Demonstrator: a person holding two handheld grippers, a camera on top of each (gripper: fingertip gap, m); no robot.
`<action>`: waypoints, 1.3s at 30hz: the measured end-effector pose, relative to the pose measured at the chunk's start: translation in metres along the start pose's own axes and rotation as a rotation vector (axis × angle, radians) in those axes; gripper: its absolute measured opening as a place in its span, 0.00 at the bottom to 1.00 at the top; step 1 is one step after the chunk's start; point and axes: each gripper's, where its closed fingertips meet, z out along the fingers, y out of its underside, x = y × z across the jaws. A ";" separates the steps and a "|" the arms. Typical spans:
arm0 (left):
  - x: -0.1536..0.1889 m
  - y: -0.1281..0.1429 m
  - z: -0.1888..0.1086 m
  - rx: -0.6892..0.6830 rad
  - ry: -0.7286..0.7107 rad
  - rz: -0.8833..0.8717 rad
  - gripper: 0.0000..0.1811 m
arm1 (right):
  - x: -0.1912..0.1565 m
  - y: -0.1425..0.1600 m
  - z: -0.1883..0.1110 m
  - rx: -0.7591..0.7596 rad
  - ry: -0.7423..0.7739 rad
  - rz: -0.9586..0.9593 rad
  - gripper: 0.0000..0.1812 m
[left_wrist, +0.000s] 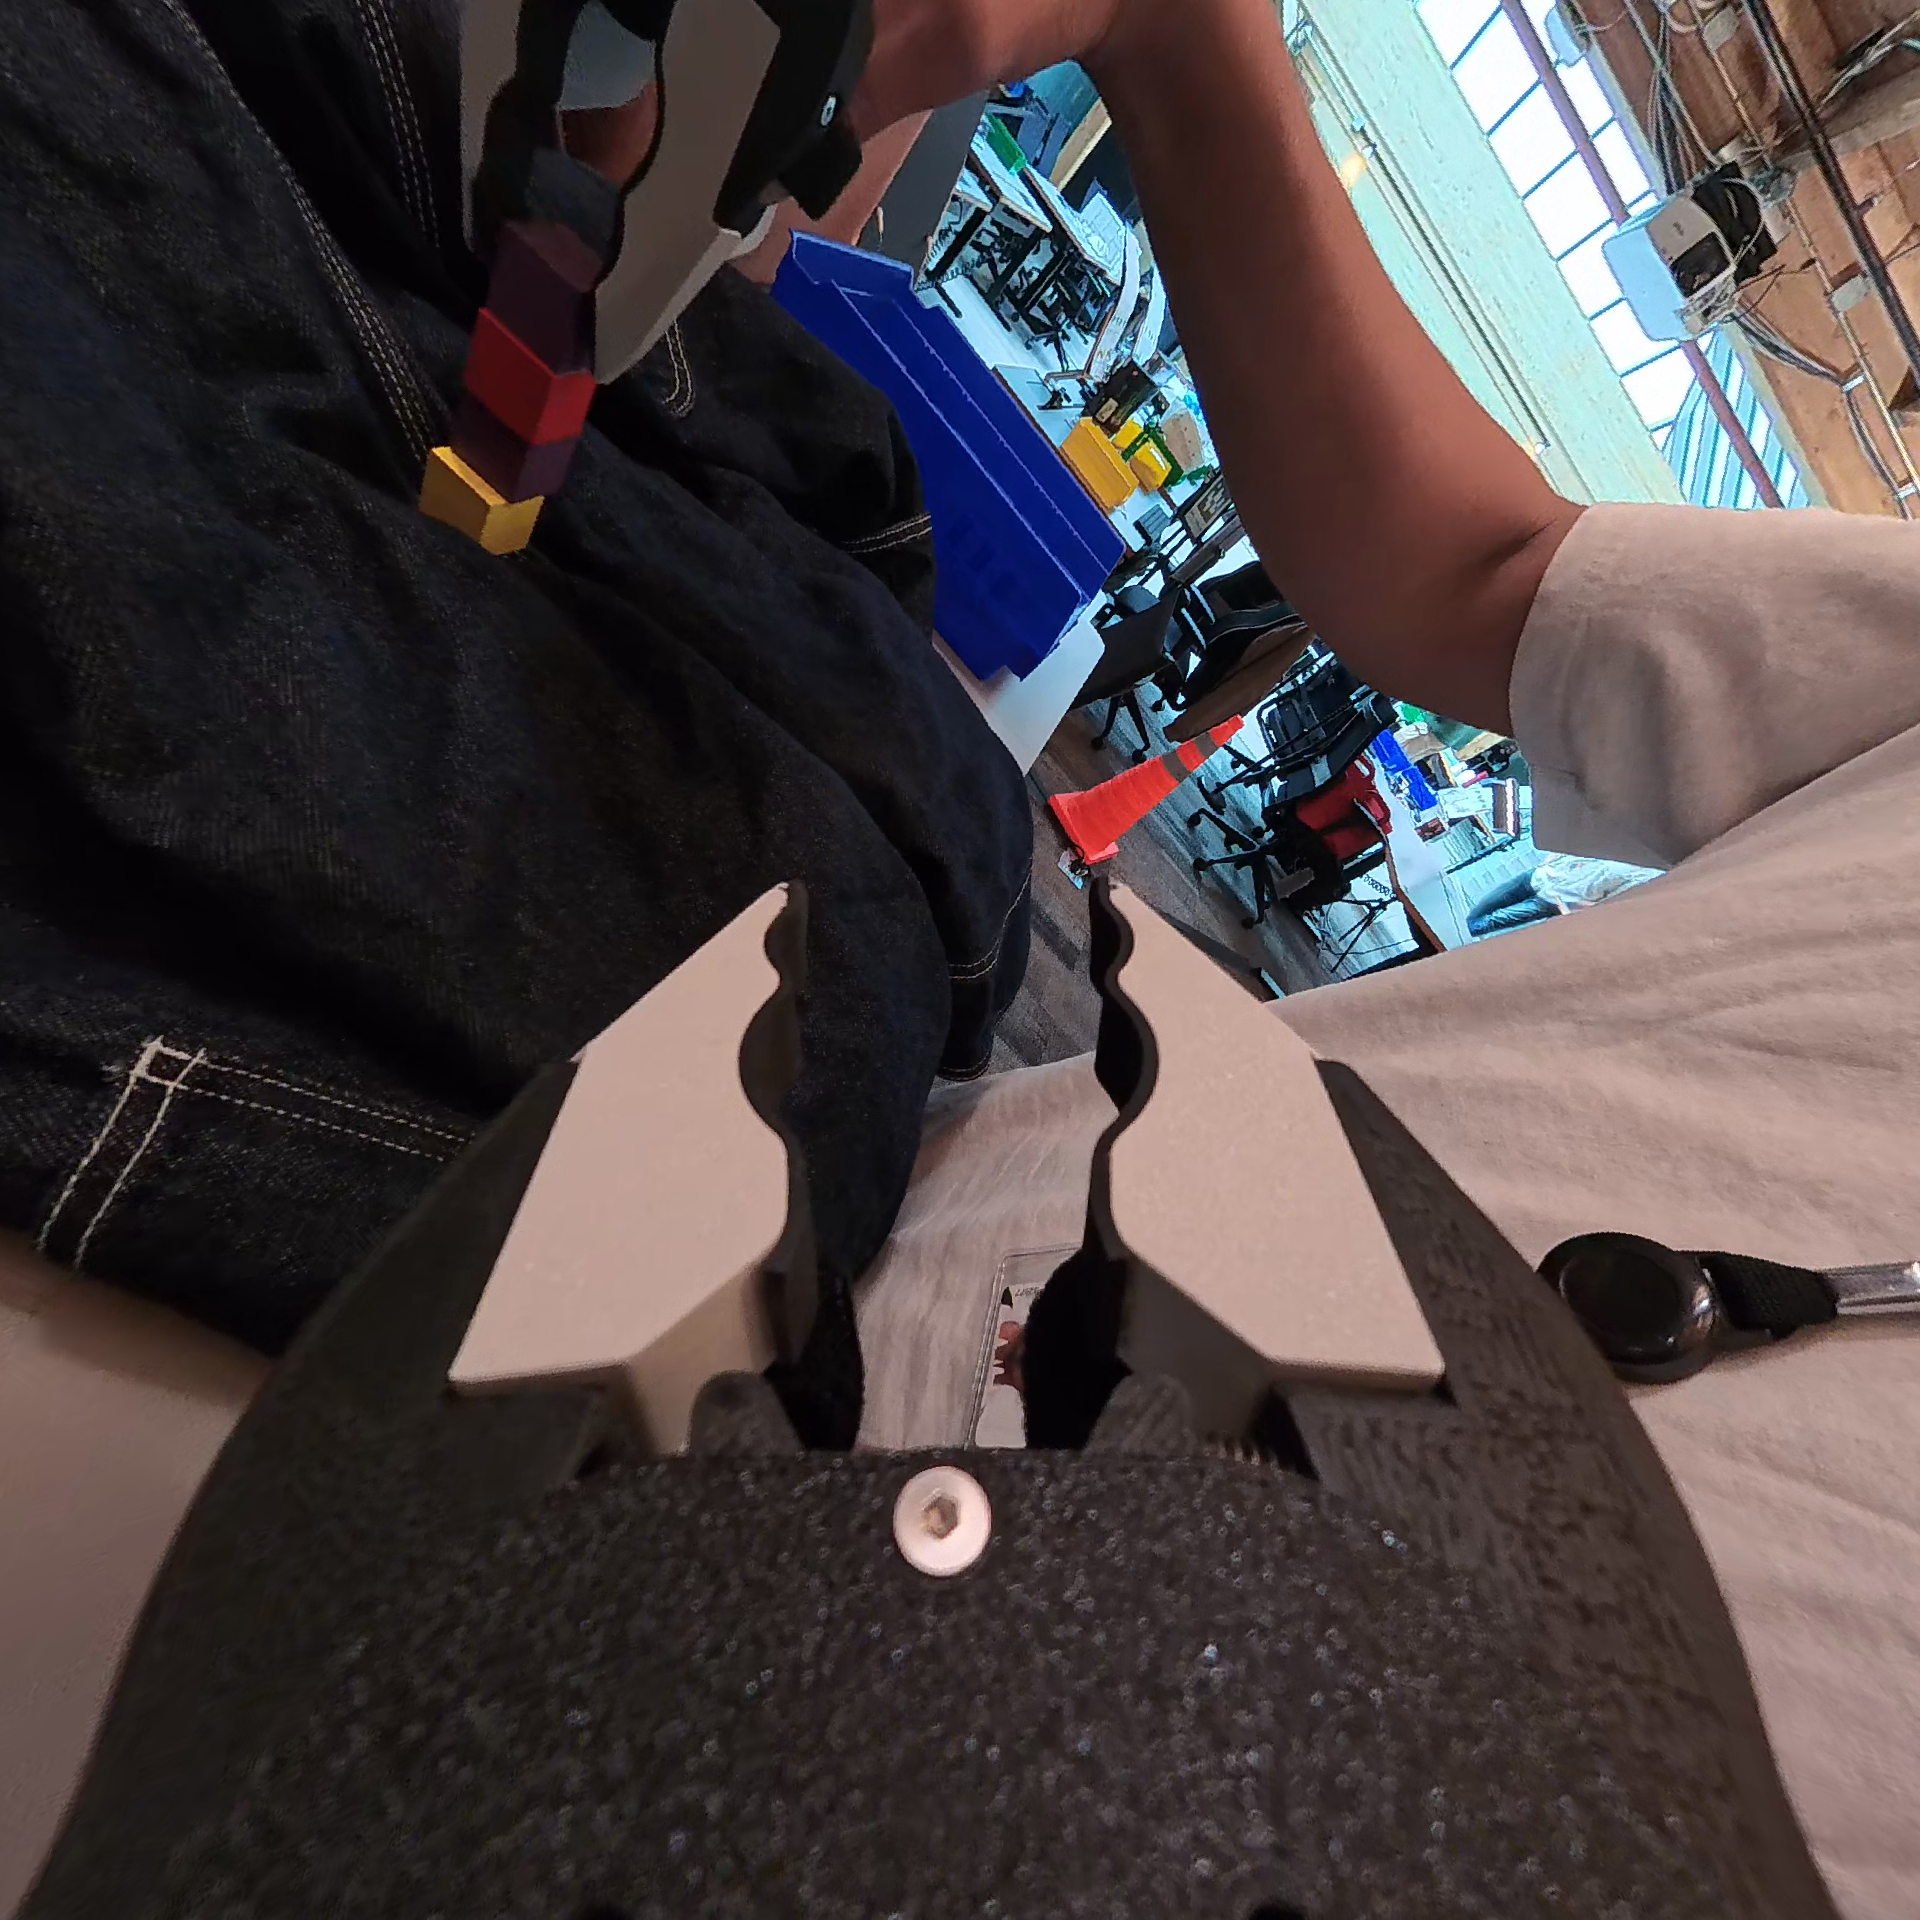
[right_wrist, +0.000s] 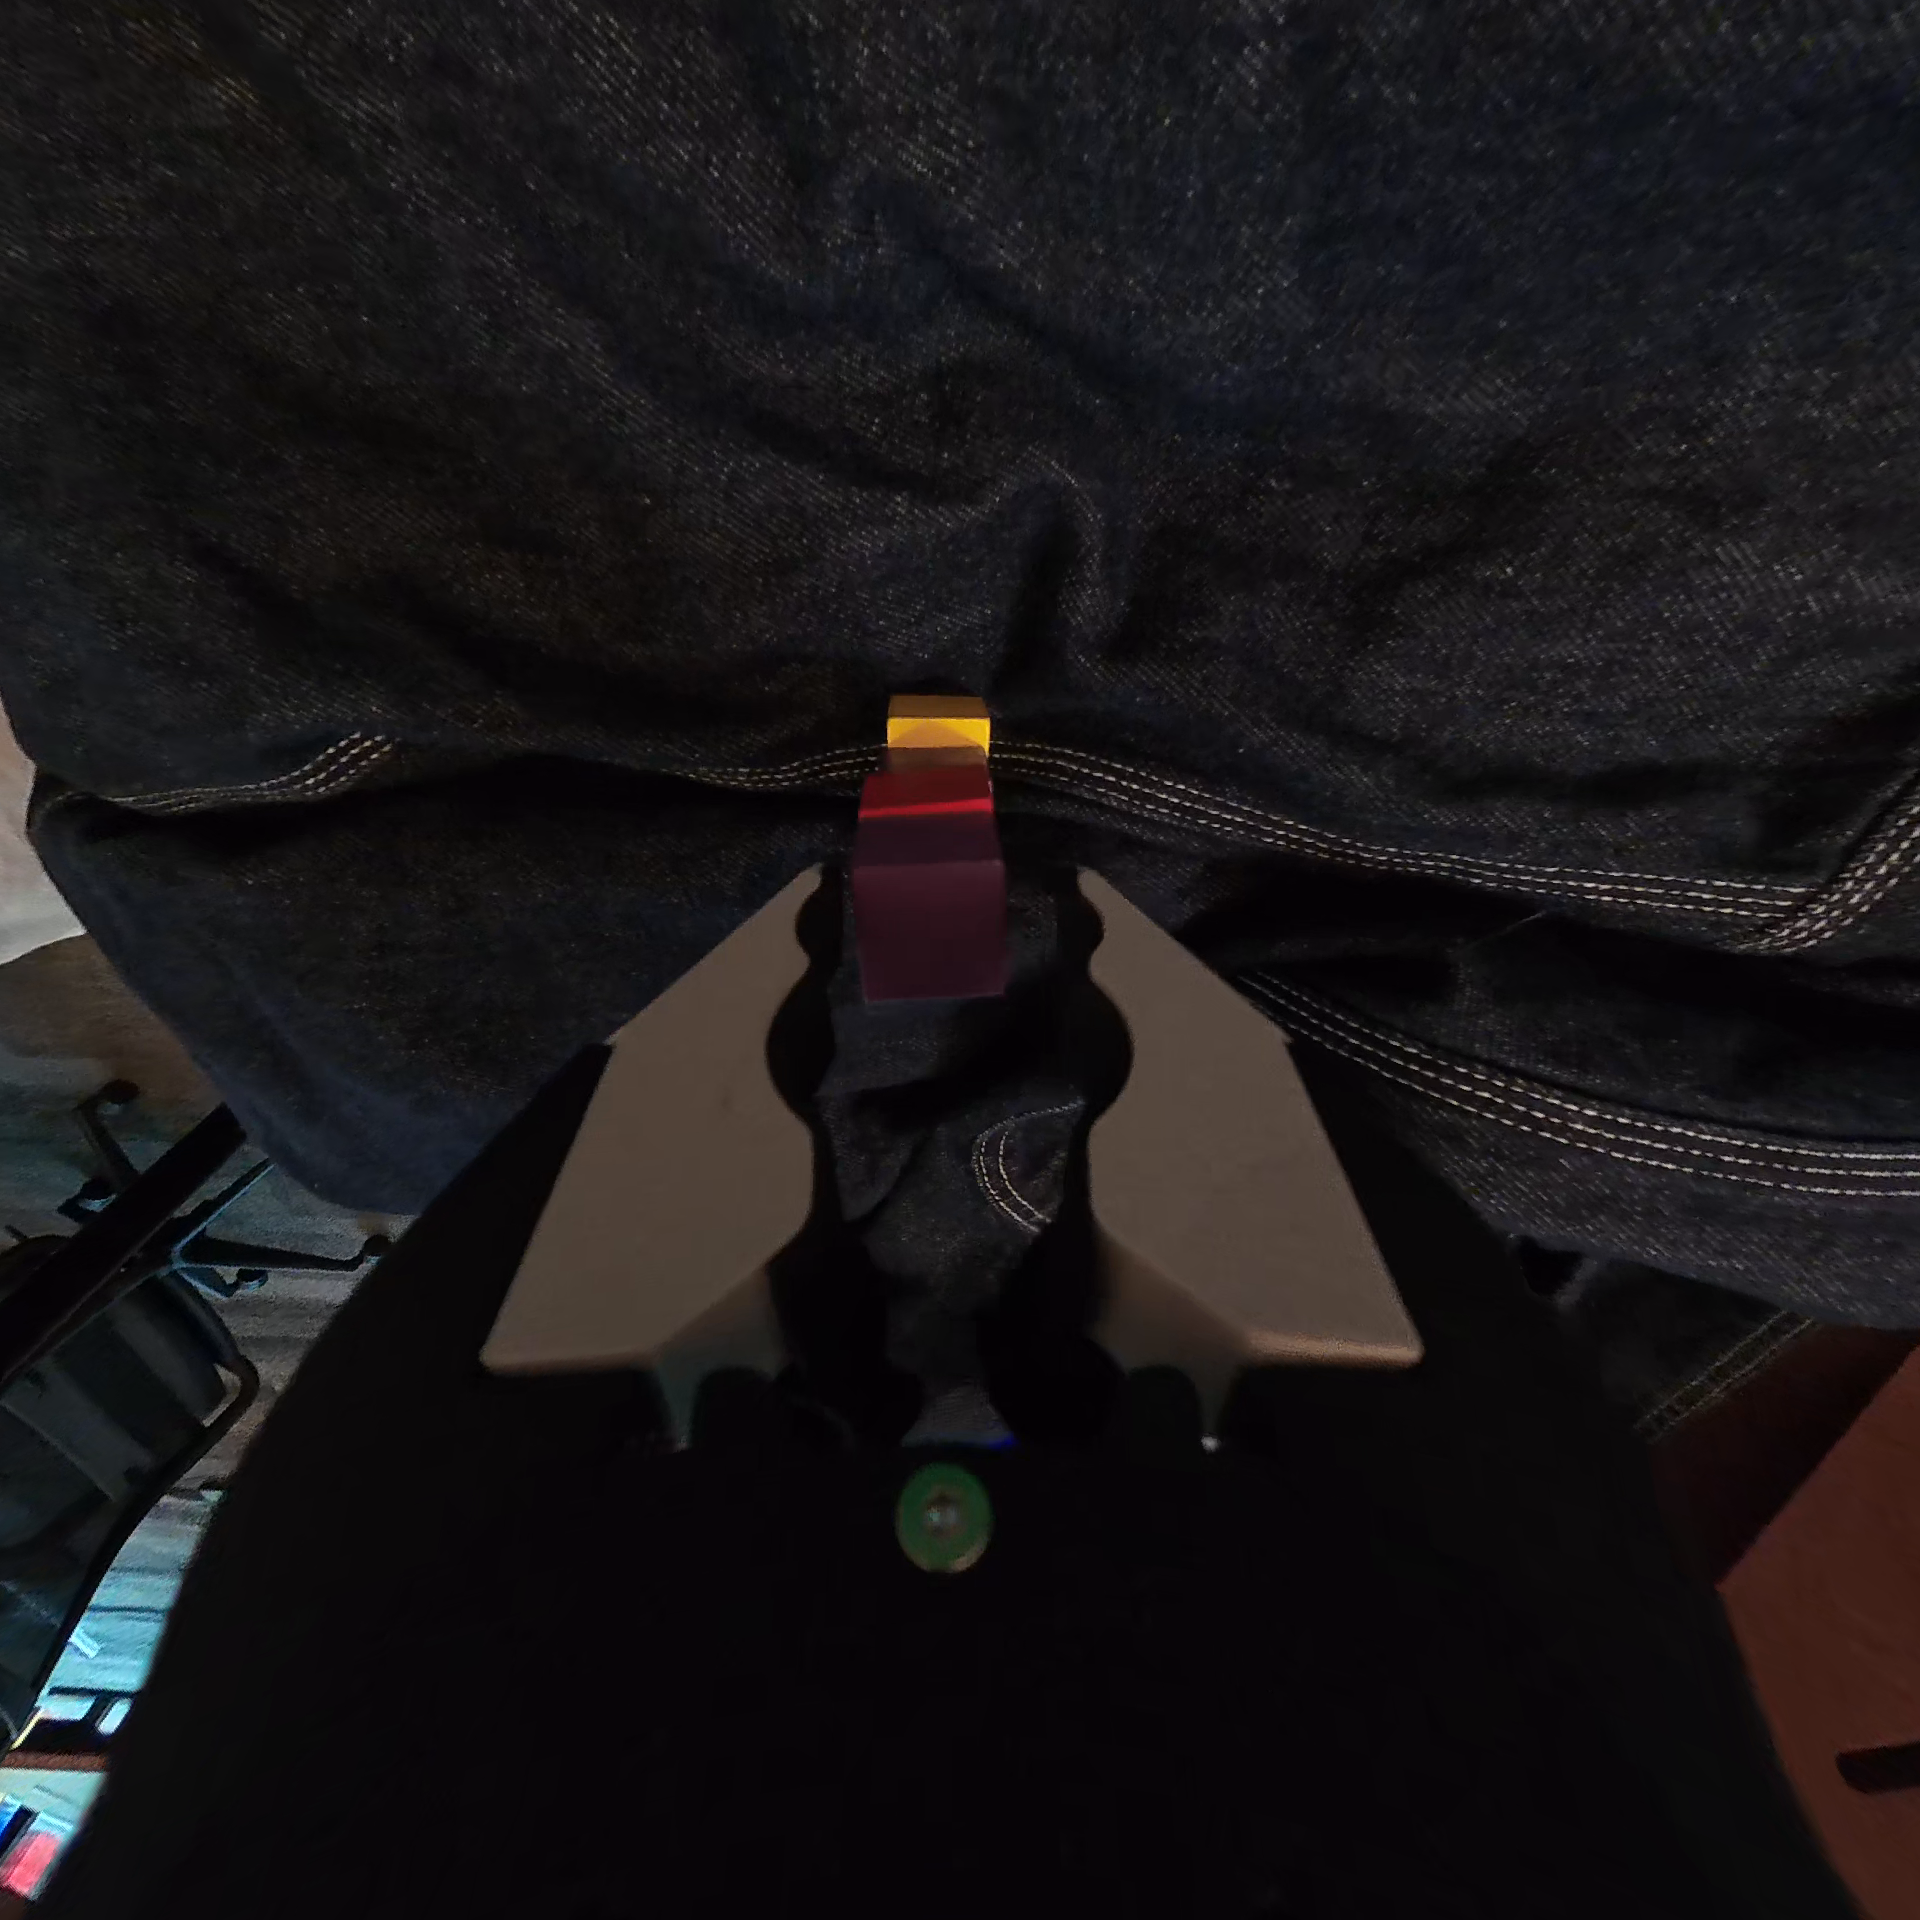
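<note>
A chain of small cubes (left_wrist: 525, 379), purple, red, purple and a yellow end cube (left_wrist: 478, 509), sticks out of my right gripper (left_wrist: 566, 270) at the upper left of the left wrist view. In the right wrist view the near purple cube (right_wrist: 930, 925) sits between the tips of my right gripper (right_wrist: 951, 883), with the yellow cube (right_wrist: 935, 722) farthest out against a person's dark jeans (right_wrist: 935, 364). My left gripper (left_wrist: 945, 904) is open and empty. It points at the edge of the jeans (left_wrist: 416, 779) and a beige shirt (left_wrist: 1558, 1091).
A bare arm (left_wrist: 1299, 364) crosses the top. Behind it are a blue bin (left_wrist: 966, 457) on a white table corner, an orange cone (left_wrist: 1122, 795) on the floor, and office chairs (left_wrist: 1299, 831). A black round fob on a strap (left_wrist: 1626, 1309) lies on the shirt.
</note>
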 end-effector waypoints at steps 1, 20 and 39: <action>0.000 0.000 0.000 -0.002 0.001 0.001 0.31 | 0.001 0.000 -0.001 0.003 0.006 0.000 0.24; -0.047 -0.021 -0.020 0.013 -0.604 0.440 0.31 | -0.104 0.046 -0.092 1.231 0.507 0.638 0.52; -0.003 -0.040 0.076 -0.018 -0.367 0.439 0.31 | -0.183 0.086 -0.042 1.202 0.509 0.874 0.47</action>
